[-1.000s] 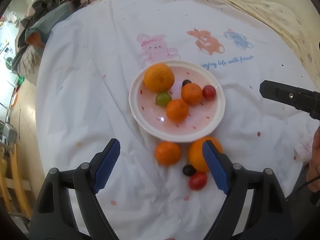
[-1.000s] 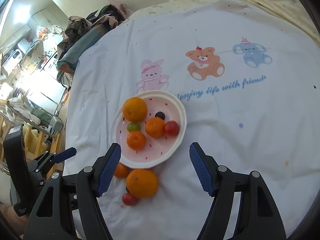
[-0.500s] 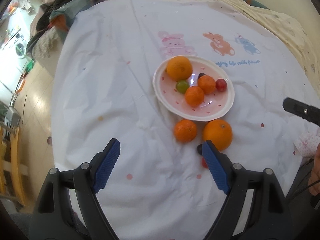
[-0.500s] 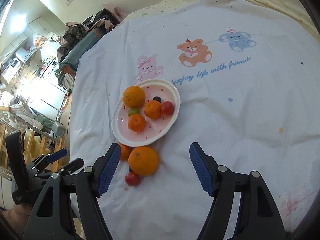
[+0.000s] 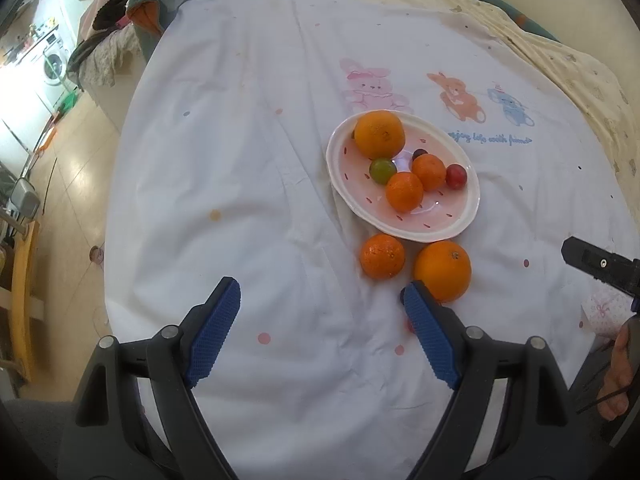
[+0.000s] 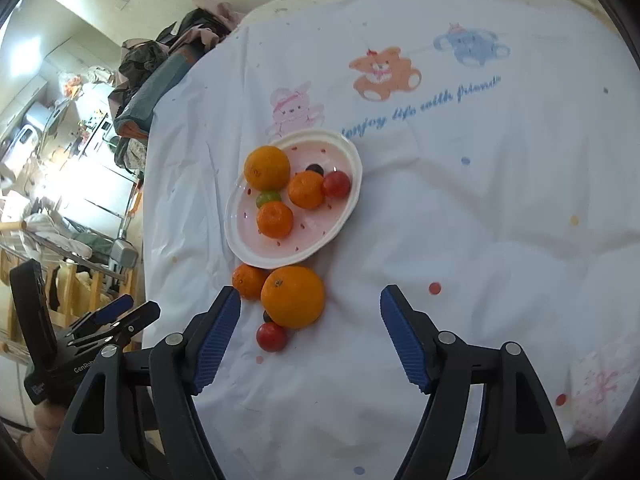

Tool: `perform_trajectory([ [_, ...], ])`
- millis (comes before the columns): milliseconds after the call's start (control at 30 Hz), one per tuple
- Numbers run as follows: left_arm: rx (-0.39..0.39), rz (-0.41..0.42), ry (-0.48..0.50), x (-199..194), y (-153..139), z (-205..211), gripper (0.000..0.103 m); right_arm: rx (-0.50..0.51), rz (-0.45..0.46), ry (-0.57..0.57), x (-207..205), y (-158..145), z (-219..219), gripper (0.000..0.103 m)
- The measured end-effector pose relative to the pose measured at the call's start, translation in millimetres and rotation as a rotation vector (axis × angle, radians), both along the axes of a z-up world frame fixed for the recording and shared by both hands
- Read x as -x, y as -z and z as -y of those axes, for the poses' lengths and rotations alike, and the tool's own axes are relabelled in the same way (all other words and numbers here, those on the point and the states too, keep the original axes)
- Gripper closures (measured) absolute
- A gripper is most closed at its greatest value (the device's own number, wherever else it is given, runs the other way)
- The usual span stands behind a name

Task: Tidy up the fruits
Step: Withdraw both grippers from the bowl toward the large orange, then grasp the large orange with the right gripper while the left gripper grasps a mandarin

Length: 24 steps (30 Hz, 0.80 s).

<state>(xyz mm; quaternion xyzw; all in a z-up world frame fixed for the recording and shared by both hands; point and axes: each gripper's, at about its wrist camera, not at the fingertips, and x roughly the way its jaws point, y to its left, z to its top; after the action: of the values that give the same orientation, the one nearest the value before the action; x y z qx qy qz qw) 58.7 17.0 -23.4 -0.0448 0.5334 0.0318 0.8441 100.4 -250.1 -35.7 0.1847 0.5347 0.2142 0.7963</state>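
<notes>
Six fruits sat in the pink plate (image 6: 244, 236) ahead of the right gripper (image 6: 310, 334), while a big orange (image 6: 293, 297), mandarin (image 6: 247, 280), red tomato (image 6: 271, 337) and dark grape (image 6: 267, 316) lay on cloth by its left finger.

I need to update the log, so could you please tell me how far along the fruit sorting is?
Done: six fruits lie on the plate. In hand: nothing; the left gripper is open and the right gripper is opening, both empty. Left: the big orange, small orange, red fruit and dark berry on the cloth.
</notes>
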Motion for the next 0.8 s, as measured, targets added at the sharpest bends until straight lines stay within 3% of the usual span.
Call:
perform_trajectory([
  [367,0.032,-0.029,-0.084,-9,11,-11,0.021,-0.058,-0.121,0.029,-18,28,-5,0.026],
  [533,0.045,-0.055,-0.103,-16,18,-14,0.021,-0.047,-0.207,-0.04,-30,52,-30,0.025],
  [800,0.047,-0.081,-0.109,-21,26,-13,0.021,0.07,-0.251,-0.156,-38,92,-86,0.025],
])
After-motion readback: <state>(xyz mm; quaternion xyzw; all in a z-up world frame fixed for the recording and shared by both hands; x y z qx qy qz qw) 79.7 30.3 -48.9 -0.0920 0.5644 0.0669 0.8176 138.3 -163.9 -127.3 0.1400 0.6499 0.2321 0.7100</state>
